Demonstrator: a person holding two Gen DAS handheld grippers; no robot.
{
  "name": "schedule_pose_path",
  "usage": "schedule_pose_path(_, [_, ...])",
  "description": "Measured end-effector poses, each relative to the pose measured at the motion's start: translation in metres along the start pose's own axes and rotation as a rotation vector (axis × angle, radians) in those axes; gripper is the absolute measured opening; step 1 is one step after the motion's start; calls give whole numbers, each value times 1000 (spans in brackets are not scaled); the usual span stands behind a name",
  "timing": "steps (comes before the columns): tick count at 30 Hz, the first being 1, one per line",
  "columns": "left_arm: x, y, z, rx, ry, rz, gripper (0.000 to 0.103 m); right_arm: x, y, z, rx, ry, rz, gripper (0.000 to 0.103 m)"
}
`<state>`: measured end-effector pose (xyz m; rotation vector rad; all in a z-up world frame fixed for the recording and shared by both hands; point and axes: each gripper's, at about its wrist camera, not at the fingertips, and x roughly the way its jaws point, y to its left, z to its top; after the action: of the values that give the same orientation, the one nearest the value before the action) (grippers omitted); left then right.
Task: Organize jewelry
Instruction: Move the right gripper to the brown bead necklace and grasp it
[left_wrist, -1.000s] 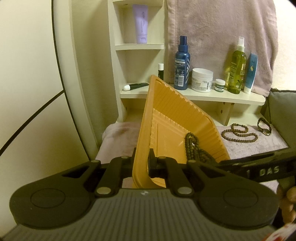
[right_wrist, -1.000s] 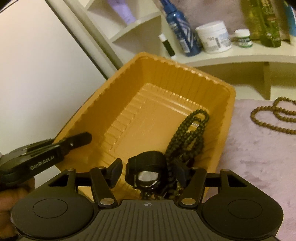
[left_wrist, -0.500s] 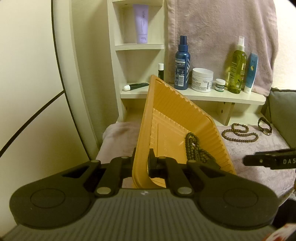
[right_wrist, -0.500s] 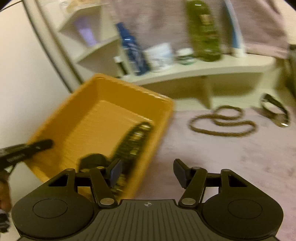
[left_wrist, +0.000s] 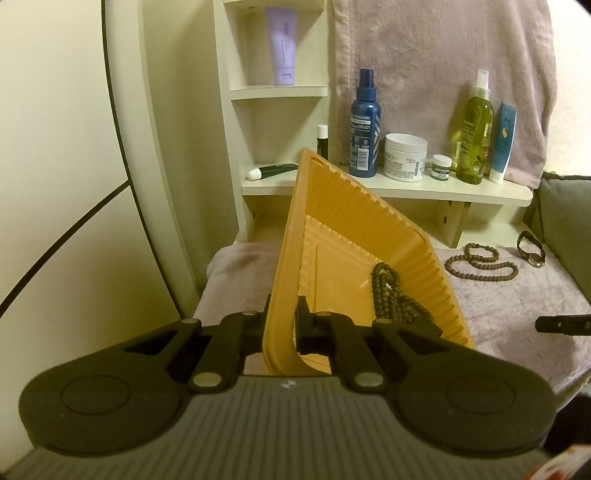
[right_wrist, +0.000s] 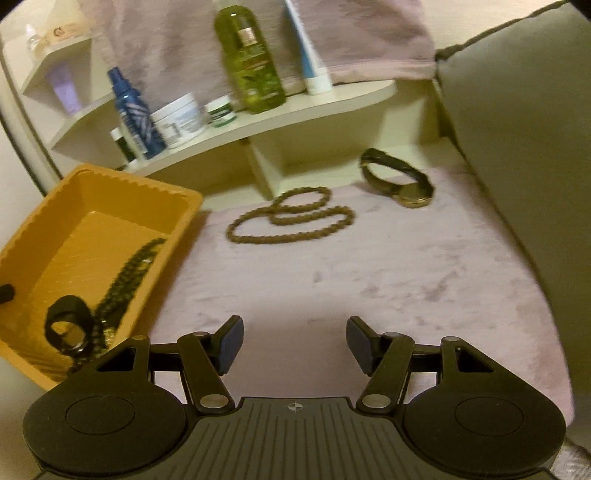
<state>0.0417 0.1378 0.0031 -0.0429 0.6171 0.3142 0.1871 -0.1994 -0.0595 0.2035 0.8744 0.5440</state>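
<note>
Left tool (left_wrist: 282, 325) is clamped on the near wall of the orange tray (left_wrist: 354, 221), which sits tilted at the left of the pink cloth-covered surface (right_wrist: 369, 280). Right tool (right_wrist: 294, 343) stands wide apart, holding nothing, above bare cloth to the right of the tray. Inside the tray lie a dark bead necklace (right_wrist: 127, 277) and, at its near end, a black watch (right_wrist: 68, 326). On the cloth, well apart from the tray, lies a looped brown bead necklace (right_wrist: 291, 218); just beyond it to the right, a gold-cased watch with dark strap (right_wrist: 399, 181), near the shelf unit (right_wrist: 295, 110) carrying bottles and jars.
</note>
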Motion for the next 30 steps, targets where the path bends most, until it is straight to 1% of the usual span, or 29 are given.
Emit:
schedule_pose_path(5, [0,0,0,3,0,0,7,6,-7,9,-39,-11,-31,62])
schedule_pose_path(12, [0,1,0,8,4,-1,7,23,-9,26,-206,-28,-63,61])
schedule_pose_path(15, [0,0,0,13,6,1,7,32,-14,37,-228,-40,-86,60])
schedule_pose_path(17, [0,-1,0,17,7,3,7,38,-16,45,-227,-53,-110,55])
schedule_pose_path(19, [-1,-1,1,21,7,5,7,45,-18,53,-234,-66,-140,46])
schedule_pose_path(21, [-1,-2,1,23,8,6,7,54,-18,60,-241,-70,-159,41])
schedule_pose_path(22, [0,-1,2,23,9,6,7,58,-18,63,-246,-70,-163,37])
schedule_pose_path(25, [0,-2,2,25,10,6,7,71,-16,69,-266,-62,-169,30])
schedule_pose_path(28, [0,-1,2,26,12,6,7,84,-12,72,-313,-43,-184,24])
schedule_pose_path(30, [0,-1,2,27,12,6,7,90,-10,72,-343,-21,-188,23])
